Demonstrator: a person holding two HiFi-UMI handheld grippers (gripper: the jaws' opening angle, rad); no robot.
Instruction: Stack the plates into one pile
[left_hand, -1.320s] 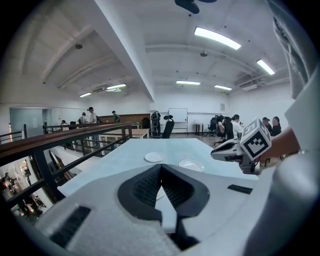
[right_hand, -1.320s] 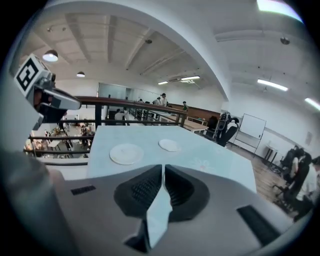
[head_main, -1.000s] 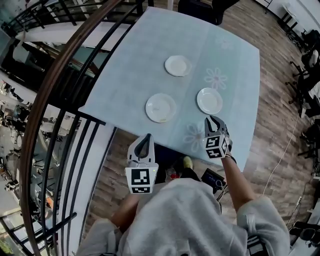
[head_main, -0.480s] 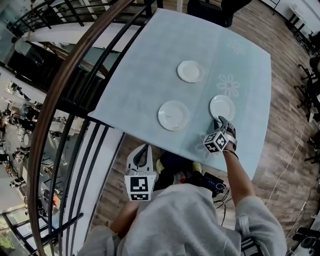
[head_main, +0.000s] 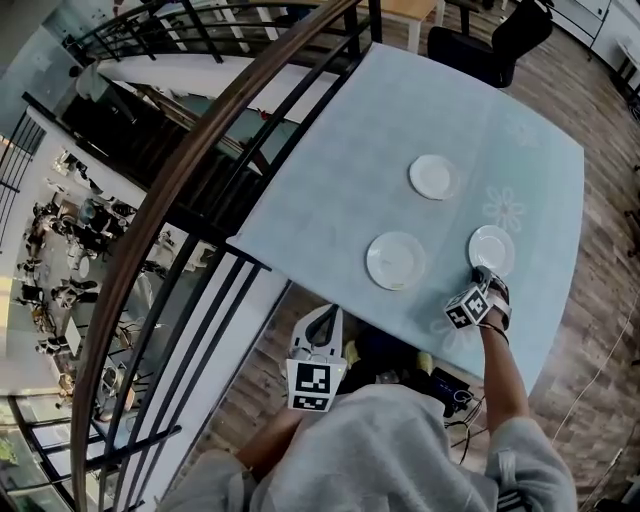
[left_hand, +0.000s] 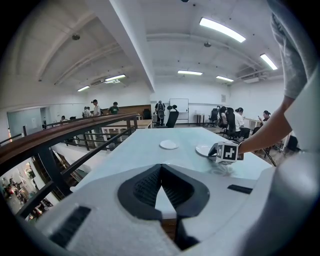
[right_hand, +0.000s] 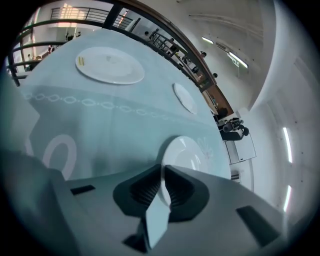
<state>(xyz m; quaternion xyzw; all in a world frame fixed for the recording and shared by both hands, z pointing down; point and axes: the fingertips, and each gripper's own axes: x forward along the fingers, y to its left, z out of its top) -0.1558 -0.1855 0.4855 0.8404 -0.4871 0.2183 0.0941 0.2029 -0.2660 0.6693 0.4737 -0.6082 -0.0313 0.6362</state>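
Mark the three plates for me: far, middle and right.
Far plate (head_main: 431, 176): head view, its centre.
Middle plate (head_main: 395, 260): head view, its centre.
Right plate (head_main: 492, 248): head view, its centre.

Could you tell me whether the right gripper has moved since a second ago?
Yes: the right gripper has advanced to the right-hand plate, and its jaws have just been closing on its near rim.

The head view looks steeply down from high above the surface (head_main: 330, 150). The left gripper view faces level across it; the right gripper view sits close against the right plate (head_main: 491, 250), which all share.
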